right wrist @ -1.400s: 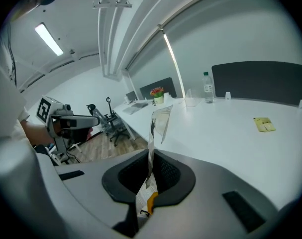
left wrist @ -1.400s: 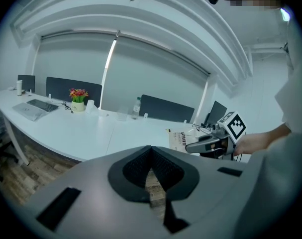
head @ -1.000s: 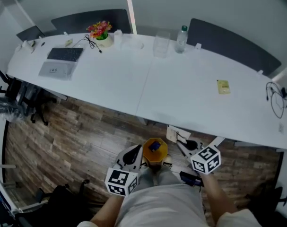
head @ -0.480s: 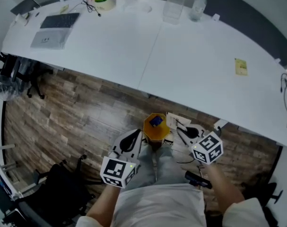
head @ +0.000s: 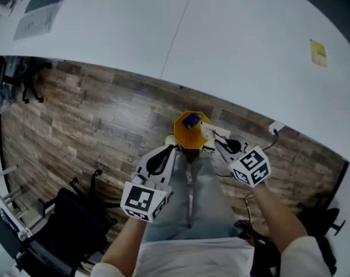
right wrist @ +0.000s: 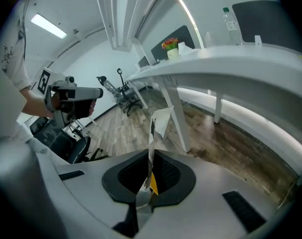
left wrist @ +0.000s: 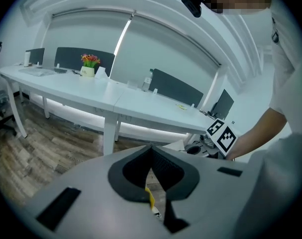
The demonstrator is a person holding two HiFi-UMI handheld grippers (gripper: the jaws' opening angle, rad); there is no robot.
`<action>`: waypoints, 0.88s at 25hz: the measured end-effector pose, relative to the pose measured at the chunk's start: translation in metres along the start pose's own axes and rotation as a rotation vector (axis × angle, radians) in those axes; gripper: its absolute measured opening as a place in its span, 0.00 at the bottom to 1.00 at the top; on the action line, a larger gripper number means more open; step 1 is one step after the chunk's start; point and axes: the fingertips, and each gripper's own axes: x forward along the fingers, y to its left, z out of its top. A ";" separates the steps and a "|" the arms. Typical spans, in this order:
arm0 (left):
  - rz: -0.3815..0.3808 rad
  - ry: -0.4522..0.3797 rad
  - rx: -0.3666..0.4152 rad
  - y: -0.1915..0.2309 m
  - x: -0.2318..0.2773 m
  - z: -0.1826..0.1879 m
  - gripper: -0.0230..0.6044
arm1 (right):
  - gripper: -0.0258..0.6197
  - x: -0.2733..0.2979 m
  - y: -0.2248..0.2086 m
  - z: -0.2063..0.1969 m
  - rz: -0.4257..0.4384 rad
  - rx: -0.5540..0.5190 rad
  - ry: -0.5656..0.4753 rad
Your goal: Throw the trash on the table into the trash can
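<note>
An orange trash can (head: 186, 133) stands on the wooden floor below the table edge, with a blue item inside it. My right gripper (head: 216, 142) is shut on a white scrap of paper (head: 207, 133) at the can's right rim. In the right gripper view the paper (right wrist: 159, 119) sticks up from the shut jaws (right wrist: 151, 156). My left gripper (head: 170, 149) hovers at the can's left side, its jaws (left wrist: 151, 151) shut with nothing between them. A yellow packet (head: 317, 52) lies on the white table (head: 221, 45).
A black office chair (head: 65, 227) stands on the floor at the lower left. A laptop (head: 33, 21) lies at the table's far left. A cable (head: 268, 144) runs over the floor right of the can. The person's legs fill the lower middle.
Both grippers have sunk toward the trash can, the right one still holding the paper. The head view has tipped down, so the table has slid up the picture.
</note>
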 end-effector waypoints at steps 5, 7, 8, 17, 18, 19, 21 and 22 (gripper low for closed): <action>0.004 0.015 -0.006 0.022 0.030 -0.043 0.04 | 0.10 0.057 -0.017 -0.059 -0.017 0.038 0.064; 0.009 0.017 -0.012 0.032 0.037 -0.059 0.04 | 0.10 0.082 -0.020 -0.080 -0.015 0.057 0.082; 0.009 0.012 -0.017 0.037 0.041 -0.066 0.04 | 0.10 0.093 -0.022 -0.089 -0.014 0.062 0.090; 0.039 0.006 -0.032 0.073 0.068 -0.116 0.04 | 0.10 0.186 -0.043 -0.157 -0.034 0.035 0.177; 0.035 0.000 -0.032 0.074 0.071 -0.118 0.04 | 0.10 0.194 -0.047 -0.162 -0.039 0.033 0.185; 0.027 -0.005 -0.032 0.075 0.072 -0.122 0.04 | 0.10 0.200 -0.051 -0.168 -0.045 0.035 0.194; 0.016 -0.008 -0.029 0.076 0.075 -0.130 0.04 | 0.10 0.212 -0.059 -0.181 -0.054 0.048 0.219; 0.013 -0.011 -0.027 0.077 0.076 -0.132 0.04 | 0.10 0.217 -0.062 -0.187 -0.057 0.055 0.234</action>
